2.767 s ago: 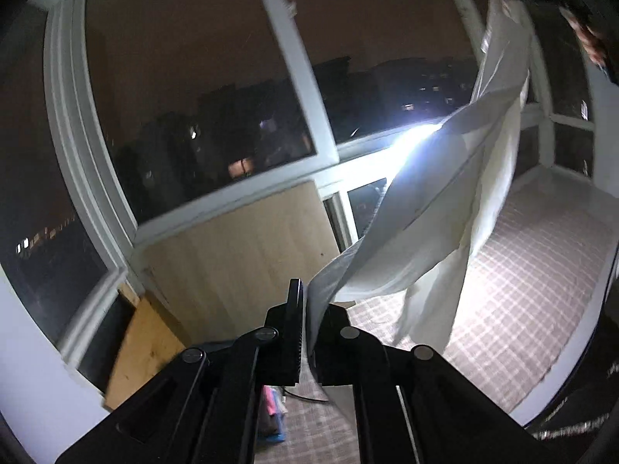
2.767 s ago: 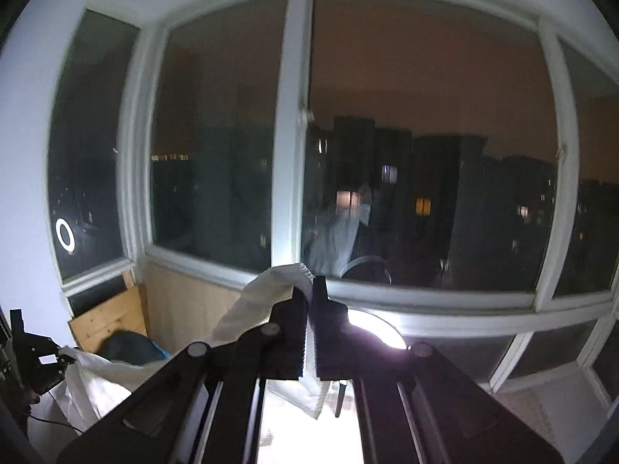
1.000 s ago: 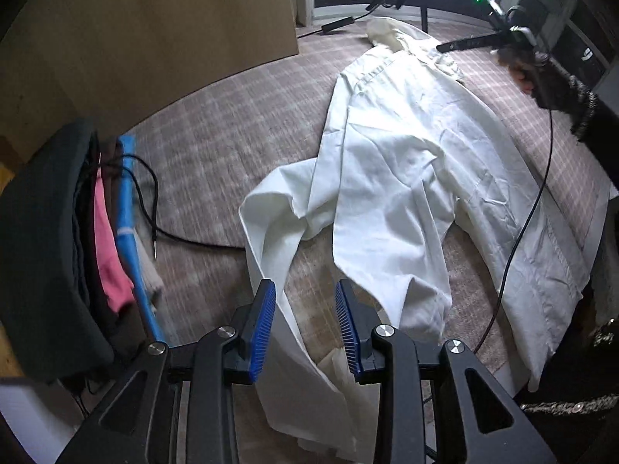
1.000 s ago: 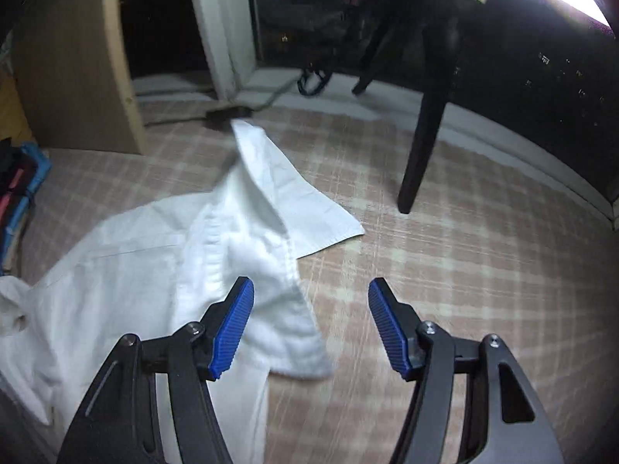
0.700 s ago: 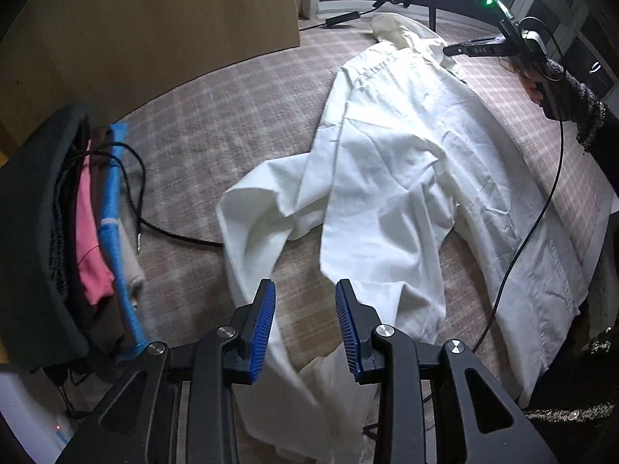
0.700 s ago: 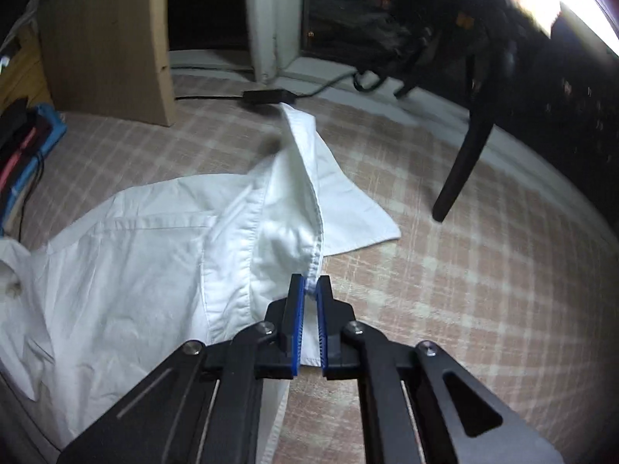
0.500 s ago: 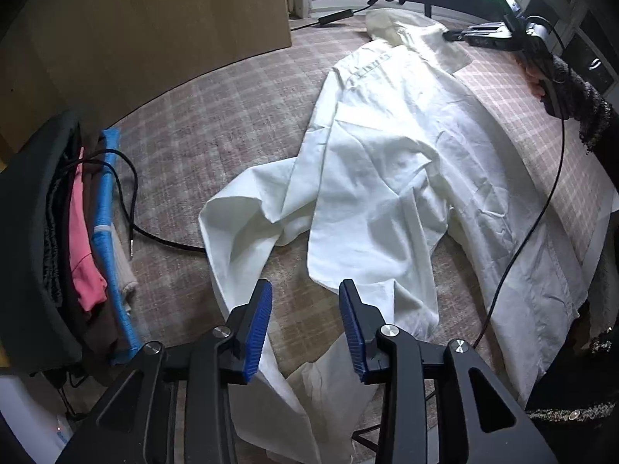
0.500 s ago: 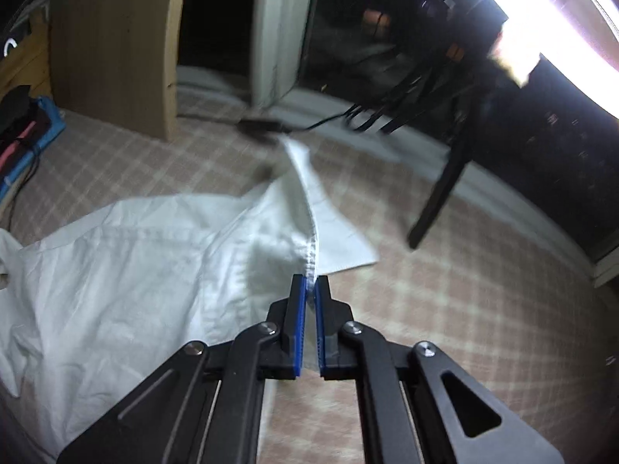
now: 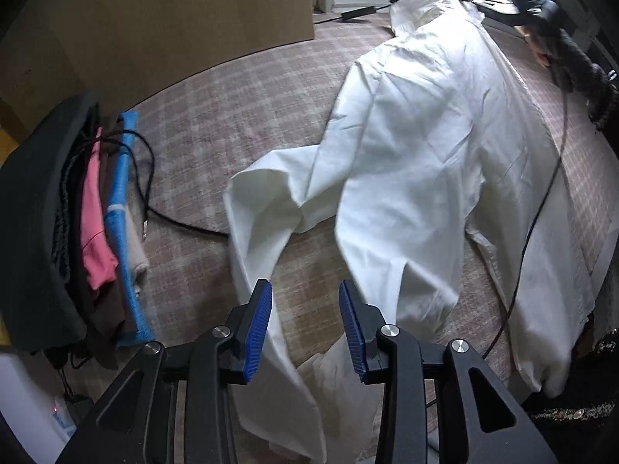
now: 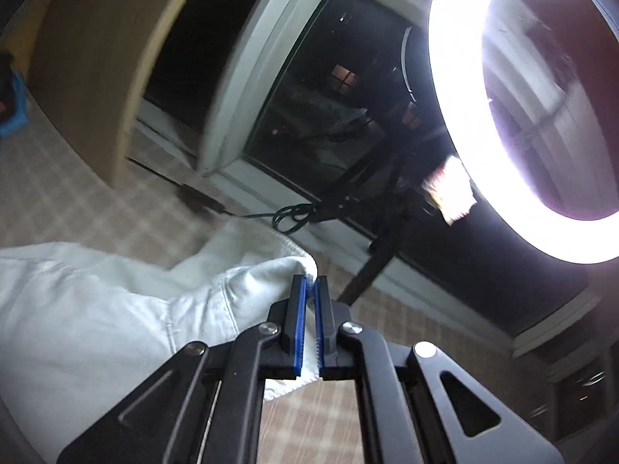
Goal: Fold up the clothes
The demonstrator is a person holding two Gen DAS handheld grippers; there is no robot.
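A white shirt [image 9: 418, 147] lies spread over the checked surface [image 9: 232, 108], collar end far away, one sleeve [image 9: 263, 208] bent toward me. My left gripper [image 9: 305, 301] hovers open above the shirt's near hem, nothing between its blue pads. In the right wrist view my right gripper [image 10: 310, 290] is shut on the shirt's collar edge [image 10: 271, 270], lifting it off the surface. The rest of the shirt [image 10: 96, 309] trails down to the left. A person's hand and dark sleeve [image 9: 568, 58] hold the right gripper at the shirt's far end.
A pile of folded clothes [image 9: 77, 224] in black, pink and blue lies at the left. A black cable [image 9: 537, 208] runs across the shirt's right side. A wooden board [image 9: 174, 19] stands behind. A bright ring light [image 10: 534, 116] on a stand and window frame [image 10: 247, 89] face the right gripper.
Both grippers let the shirt down flat and opened. The right one then shut on the collar edge and is lifting it, tilting up toward the ring light. The left stays open.
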